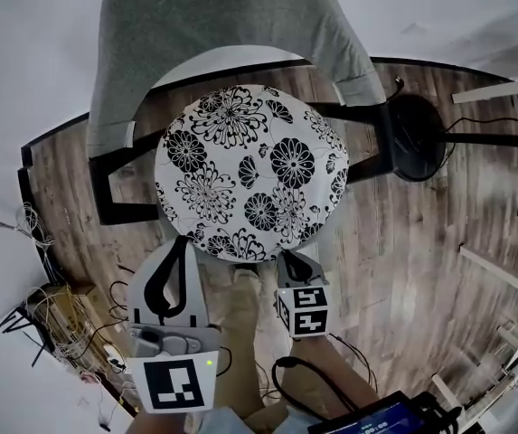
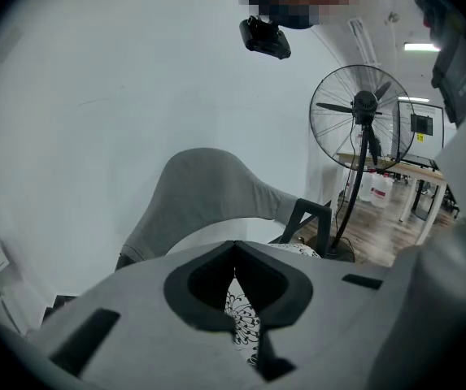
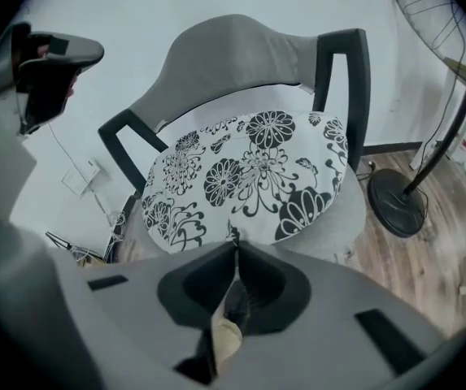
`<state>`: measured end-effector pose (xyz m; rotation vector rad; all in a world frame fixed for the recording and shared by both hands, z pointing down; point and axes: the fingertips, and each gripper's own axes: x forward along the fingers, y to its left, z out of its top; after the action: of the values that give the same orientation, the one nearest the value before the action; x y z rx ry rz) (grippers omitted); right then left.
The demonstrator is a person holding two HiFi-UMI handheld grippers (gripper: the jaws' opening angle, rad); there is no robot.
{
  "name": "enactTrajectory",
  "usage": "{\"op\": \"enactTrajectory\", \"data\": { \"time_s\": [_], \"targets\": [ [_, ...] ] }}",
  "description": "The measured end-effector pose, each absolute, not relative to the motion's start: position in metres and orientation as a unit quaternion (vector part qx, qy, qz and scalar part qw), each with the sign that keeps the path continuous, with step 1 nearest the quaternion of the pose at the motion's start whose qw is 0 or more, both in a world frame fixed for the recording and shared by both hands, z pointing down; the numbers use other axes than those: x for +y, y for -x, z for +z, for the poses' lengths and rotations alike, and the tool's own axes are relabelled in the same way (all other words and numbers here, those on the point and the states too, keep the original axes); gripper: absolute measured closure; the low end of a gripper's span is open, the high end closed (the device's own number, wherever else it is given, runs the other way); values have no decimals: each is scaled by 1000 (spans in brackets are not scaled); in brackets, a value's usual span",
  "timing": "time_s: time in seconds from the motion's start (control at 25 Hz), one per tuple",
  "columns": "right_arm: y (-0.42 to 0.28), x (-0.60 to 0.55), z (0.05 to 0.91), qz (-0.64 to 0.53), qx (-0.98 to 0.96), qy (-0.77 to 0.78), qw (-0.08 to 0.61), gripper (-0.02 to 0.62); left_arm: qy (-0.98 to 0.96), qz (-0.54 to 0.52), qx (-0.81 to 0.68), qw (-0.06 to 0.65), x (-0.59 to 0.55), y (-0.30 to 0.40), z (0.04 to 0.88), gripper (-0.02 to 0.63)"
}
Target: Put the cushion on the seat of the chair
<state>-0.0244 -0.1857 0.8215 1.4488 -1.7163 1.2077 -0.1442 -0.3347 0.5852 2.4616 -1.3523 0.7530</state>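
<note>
A round white cushion with black flower print lies on the seat of a chair with a grey backrest and black arms. Both grippers sit at the cushion's near rim. My left gripper is shut at the rim's left part. In the left gripper view the tips meet and the printed cushion shows in the slit between the fingers. My right gripper is shut at the rim's right part. In the right gripper view its tips meet right on the edge of the cushion.
A standing fan's round black base sits on the wood floor right of the chair, its cable trailing away. Loose cables lie by the wall at the left. White frames stand at the far right. The person's legs are under the grippers.
</note>
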Motion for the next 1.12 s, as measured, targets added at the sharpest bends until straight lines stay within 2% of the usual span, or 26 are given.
{"op": "enactTrajectory", "data": {
  "time_s": [0.52, 0.6, 0.72, 0.84, 1.12],
  "targets": [
    [32, -184, 830, 474, -629, -541, 294, 571, -841, 259, -461, 114, -339, 146, 584, 597],
    [28, -181, 831, 477, -628, -541, 291, 552, -841, 256, -463, 109, -333, 143, 580, 597],
    [22, -177, 823, 478, -630, -542, 284, 487, -844, 246, -466, 103, -324, 139, 568, 597],
    [19, -176, 807, 469, -638, -543, 281, 468, -845, 235, -470, 96, -319, 138, 550, 597],
    [3, -201, 715, 411, -678, -554, 255, 476, -842, 199, -497, 74, -306, 129, 479, 597]
  ]
}}
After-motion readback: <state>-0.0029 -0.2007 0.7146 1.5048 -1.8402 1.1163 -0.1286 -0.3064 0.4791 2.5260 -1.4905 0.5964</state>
